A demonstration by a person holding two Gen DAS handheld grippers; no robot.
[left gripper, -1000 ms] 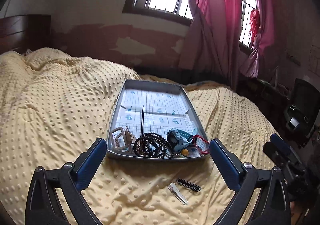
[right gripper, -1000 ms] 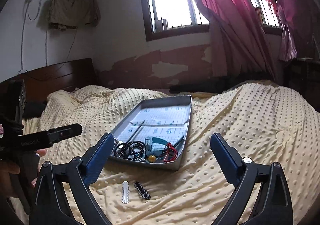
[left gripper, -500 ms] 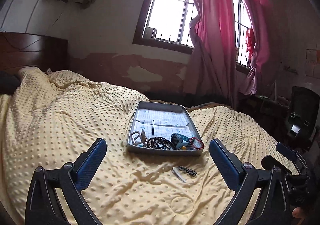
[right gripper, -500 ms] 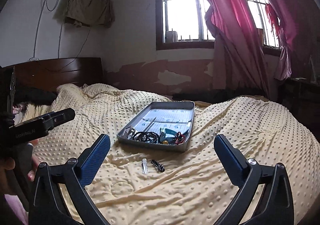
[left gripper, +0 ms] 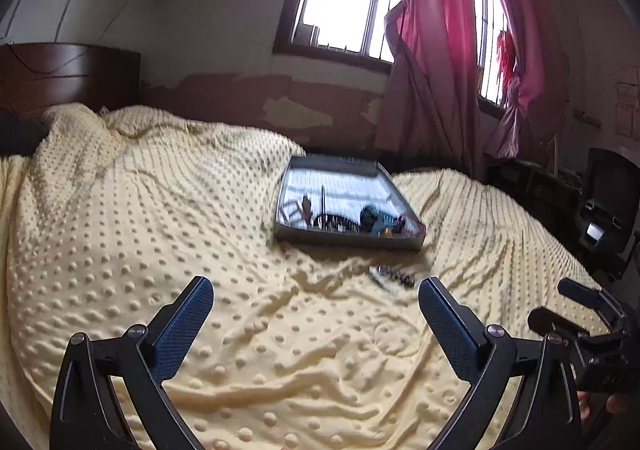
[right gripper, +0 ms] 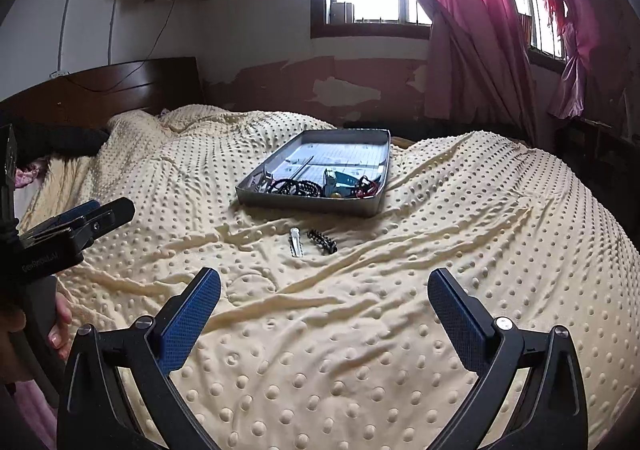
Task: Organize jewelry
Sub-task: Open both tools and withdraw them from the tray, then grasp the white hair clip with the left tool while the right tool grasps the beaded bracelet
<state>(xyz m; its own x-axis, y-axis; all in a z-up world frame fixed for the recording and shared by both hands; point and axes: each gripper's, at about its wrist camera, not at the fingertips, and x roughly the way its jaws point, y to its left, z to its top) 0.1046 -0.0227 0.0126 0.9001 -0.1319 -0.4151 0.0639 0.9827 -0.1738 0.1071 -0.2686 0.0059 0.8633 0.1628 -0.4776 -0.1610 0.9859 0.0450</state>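
Observation:
A grey metal tray (right gripper: pixel 308 208) (left gripper: pixel 344 240) lies on the yellow dotted bedspread and holds black bead bracelets (right gripper: pixel 298 186), a teal watch (right gripper: pixel 336 180) (left gripper: pixel 372 218), a red cord bracelet (right gripper: pixel 366 186) and pale hair clips (left gripper: pixel 292 210). On the blanket in front of the tray lie a white hair clip (right gripper: pixel 296 242) and a black studded clip (right gripper: pixel 322 241) (left gripper: pixel 396 276). My left gripper (left gripper: pixel 316 314) and right gripper (right gripper: pixel 324 304) both stand open and empty, well back from the clips. In the right wrist view the left gripper (right gripper: pixel 80 220) shows at the left edge, held by a hand.
The yellow bedspread (right gripper: pixel 460 250) is rumpled into folds near the clips. A dark wooden headboard (right gripper: pixel 100 90) stands at the far left. Pink curtains (right gripper: pixel 472 30) hang by the windows. A black chair (left gripper: pixel 608 202) stands beside the bed on the right.
Both grippers have drawn back from the tray, so it and the two loose clips look smaller and farther. Both stay open and empty. The left wrist view is blurred by motion.

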